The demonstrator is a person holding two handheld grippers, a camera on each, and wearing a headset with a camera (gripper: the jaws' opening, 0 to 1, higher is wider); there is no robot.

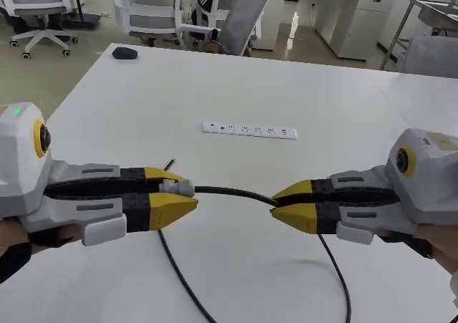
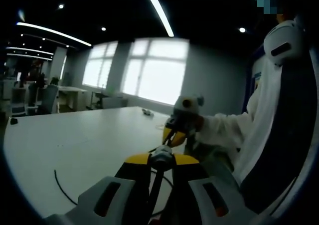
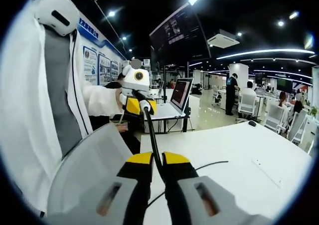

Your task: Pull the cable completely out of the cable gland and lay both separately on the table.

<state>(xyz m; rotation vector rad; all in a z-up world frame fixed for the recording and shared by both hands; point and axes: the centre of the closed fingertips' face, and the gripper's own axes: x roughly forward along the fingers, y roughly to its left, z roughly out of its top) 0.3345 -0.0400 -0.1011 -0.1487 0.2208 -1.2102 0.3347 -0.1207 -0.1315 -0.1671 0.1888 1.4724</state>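
At the left of the head view, the left gripper [image 1: 192, 195], a grey plastic body with yellow wedge-shaped jaws, is clamping its jaws on the one cable gland [image 1: 177, 187], a small, smooth, pale grey cylinder held above the table. A single round, glossy black cable [image 1: 232, 192] is coming out of the gland's right end and arching gently across the middle of the frame, so it is sitting in the gland and not lying free. At the right, the right gripper [image 1: 275, 200], built the same way, is pinching its jaws closed on that cable, which is then dropping in a curve to the lower right edge. A further black strand is running from beneath the left gripper to the bottom edge; I cannot tell whether it is the same cable. The matt white table [image 1: 236, 87] is carrying one long, flat white power strip [image 1: 249, 130] at centre and one small black mouse [image 1: 124, 52] at upper left.
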